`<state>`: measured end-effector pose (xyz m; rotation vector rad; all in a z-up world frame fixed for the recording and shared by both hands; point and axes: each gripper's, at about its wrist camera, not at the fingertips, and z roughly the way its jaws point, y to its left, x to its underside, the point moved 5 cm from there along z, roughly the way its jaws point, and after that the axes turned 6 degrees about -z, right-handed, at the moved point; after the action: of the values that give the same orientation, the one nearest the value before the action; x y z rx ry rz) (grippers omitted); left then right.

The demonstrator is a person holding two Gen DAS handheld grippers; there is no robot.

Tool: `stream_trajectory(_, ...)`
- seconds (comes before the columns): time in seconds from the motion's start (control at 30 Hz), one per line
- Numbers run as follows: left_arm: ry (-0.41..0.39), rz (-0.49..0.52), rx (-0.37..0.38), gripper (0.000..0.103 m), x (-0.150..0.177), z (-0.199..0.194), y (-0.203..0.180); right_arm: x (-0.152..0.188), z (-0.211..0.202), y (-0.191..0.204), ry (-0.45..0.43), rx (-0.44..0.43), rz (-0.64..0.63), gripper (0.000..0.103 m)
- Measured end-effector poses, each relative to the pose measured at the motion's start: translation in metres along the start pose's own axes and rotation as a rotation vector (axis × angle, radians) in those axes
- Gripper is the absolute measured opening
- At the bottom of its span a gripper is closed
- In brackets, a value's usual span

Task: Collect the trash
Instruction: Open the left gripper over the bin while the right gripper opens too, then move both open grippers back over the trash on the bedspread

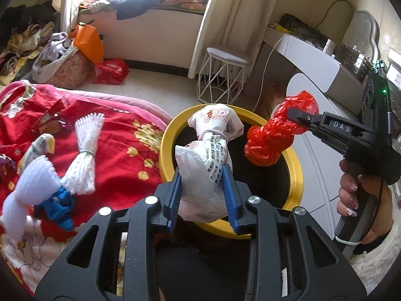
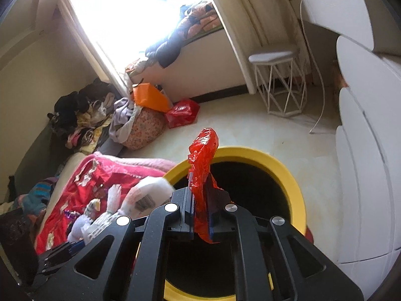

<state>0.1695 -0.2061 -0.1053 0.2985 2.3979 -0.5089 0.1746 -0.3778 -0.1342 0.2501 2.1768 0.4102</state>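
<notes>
My left gripper (image 1: 202, 175) is shut on a knotted white plastic bag with printed text (image 1: 213, 145) and holds it above the mouth of the yellow-rimmed bin (image 1: 168, 135). My right gripper (image 2: 200, 190) is shut on a crumpled red plastic bag (image 2: 203, 155), also held over the bin (image 2: 295, 188). In the left wrist view the right gripper (image 1: 295, 118) pinches the red bag (image 1: 278, 135) over the bin's right side. White foam nets (image 1: 85, 155), a blue scrap (image 1: 59, 207) and a wrapper (image 1: 40, 148) lie on the red blanket (image 1: 117, 170).
The bed with the red blanket (image 2: 82, 188) is left of the bin. A white wire stool (image 1: 223, 75) and a white dresser (image 1: 323, 100) stand beyond and to the right. Bags and clothes (image 1: 82, 57) are piled on the floor by the window.
</notes>
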Motion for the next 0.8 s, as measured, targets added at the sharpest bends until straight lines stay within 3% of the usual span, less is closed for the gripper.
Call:
stream_trajectory(0.03, -0.006, -0.009, -0.003, 0.047, -0.001, 0.001, 0.001, 0.001, 0.003, -0.003, 0.013, 0.003, 0.011, 0.021)
stream_trajectory(0.07, -0.013, -0.021, -0.003, 0.064, -0.001, 0.001, 0.003, 0.002, 0.004, -0.005, 0.018, 0.008, 0.022, 0.036)
stream_trajectory(0.1, -0.022, -0.035, -0.004, 0.071, -0.002, 0.000, 0.006, 0.004, 0.004, -0.007, 0.017, 0.022, 0.027, 0.043)
stream_trajectory(0.13, -0.033, -0.046, -0.012, 0.083, -0.002, -0.001, 0.009, 0.005, 0.004, -0.007, 0.018, 0.034, 0.023, 0.049)
stream_trajectory(0.17, -0.052, -0.057, -0.017, 0.090, -0.003, -0.005, 0.013, 0.006, 0.004, -0.006, 0.018, 0.046, 0.015, 0.050)
stream_trajectory(0.5, -0.211, -0.135, -0.043, 0.092, -0.014, -0.047, 0.040, 0.009, -0.005, 0.039, -0.027, 0.032, -0.116, 0.064)
stream_trajectory(0.8, -0.288, -0.163, -0.067, 0.092, -0.017, -0.080, 0.061, 0.011, -0.008, 0.092, -0.042, -0.019, -0.230, 0.066)
